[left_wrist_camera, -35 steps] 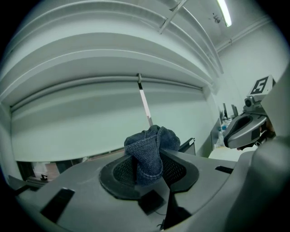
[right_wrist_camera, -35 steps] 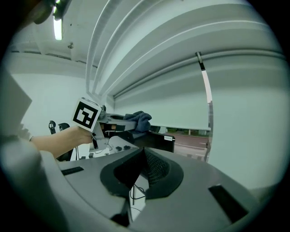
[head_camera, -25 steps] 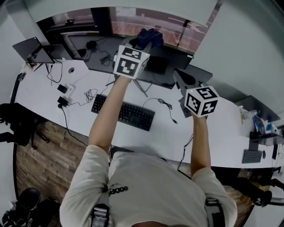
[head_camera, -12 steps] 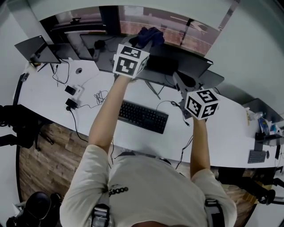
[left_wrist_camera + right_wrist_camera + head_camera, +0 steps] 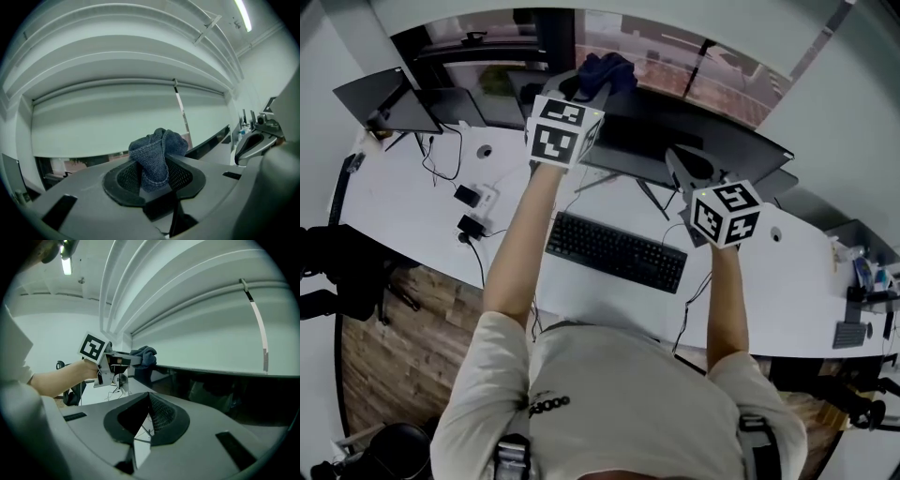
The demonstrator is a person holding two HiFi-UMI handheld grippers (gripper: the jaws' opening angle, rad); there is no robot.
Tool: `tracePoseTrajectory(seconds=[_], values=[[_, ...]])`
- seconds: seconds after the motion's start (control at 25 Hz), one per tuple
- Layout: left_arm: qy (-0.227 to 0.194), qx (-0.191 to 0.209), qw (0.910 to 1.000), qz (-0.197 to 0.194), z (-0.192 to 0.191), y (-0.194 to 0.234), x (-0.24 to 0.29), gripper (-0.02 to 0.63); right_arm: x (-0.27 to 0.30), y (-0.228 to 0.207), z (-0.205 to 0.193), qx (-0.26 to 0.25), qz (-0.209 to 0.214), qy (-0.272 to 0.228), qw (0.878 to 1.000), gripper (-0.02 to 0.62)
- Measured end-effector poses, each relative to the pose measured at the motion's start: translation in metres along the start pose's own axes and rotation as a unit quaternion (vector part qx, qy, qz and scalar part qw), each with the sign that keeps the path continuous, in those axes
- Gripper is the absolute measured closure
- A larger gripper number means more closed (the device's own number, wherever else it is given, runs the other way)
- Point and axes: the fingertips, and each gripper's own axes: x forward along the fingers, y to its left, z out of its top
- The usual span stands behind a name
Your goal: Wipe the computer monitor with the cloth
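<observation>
A crumpled dark blue cloth (image 5: 157, 154) is pinched between the jaws of my left gripper (image 5: 157, 165), which is shut on it. In the head view the left gripper (image 5: 591, 90) holds the cloth (image 5: 602, 70) at the top left edge of the dark monitor (image 5: 703, 136). The right gripper view shows the cloth (image 5: 144, 356) against the monitor's (image 5: 225, 390) upper corner. My right gripper (image 5: 149, 398) is shut with nothing in it. It hovers in front of the screen's right half, as the head view shows (image 5: 682, 161).
A black keyboard (image 5: 616, 251) lies on the curved white desk (image 5: 403, 220) below the monitor. Cables and a power adapter (image 5: 473, 197) lie at left, near a second screen (image 5: 380, 98). A small keyboard (image 5: 853, 333) sits far right. A black chair (image 5: 337, 272) stands at the desk's left end.
The left gripper with the cloth has slid left along the monitor's top edge. The head view has shifted, so the desk and keyboard appear further right. The right gripper holds its place.
</observation>
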Motion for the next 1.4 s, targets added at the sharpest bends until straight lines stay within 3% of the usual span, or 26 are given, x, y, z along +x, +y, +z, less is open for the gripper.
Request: tracePoseTrajectory(seconds=[0.52,0.72,1.0,1.4], values=[[-0.007,-0.011,0.9999,0.008,-0.038,0.13,-0.046,0.476,0.093,0.075,0.029,0.016,-0.036,-0.036,0.999,0.598],[-0.003,0.015,0.999,0.042,-0.049,0.171,-0.059,0.476,0.116,0.091,0.038,0.023,-0.046,-0.045,0.998,0.598],[-0.014,-0.023,0.9983,0.051,-0.065,0.203,-0.071,0.476,0.136,0.099,0.047,0.018,-0.054,-0.048,0.997,0.598],[-0.028,-0.07,0.9962,0.044,-0.081,0.212,-0.071,0.476,0.144,0.105,0.04,0.005,-0.051,-0.043,0.998,0.598]])
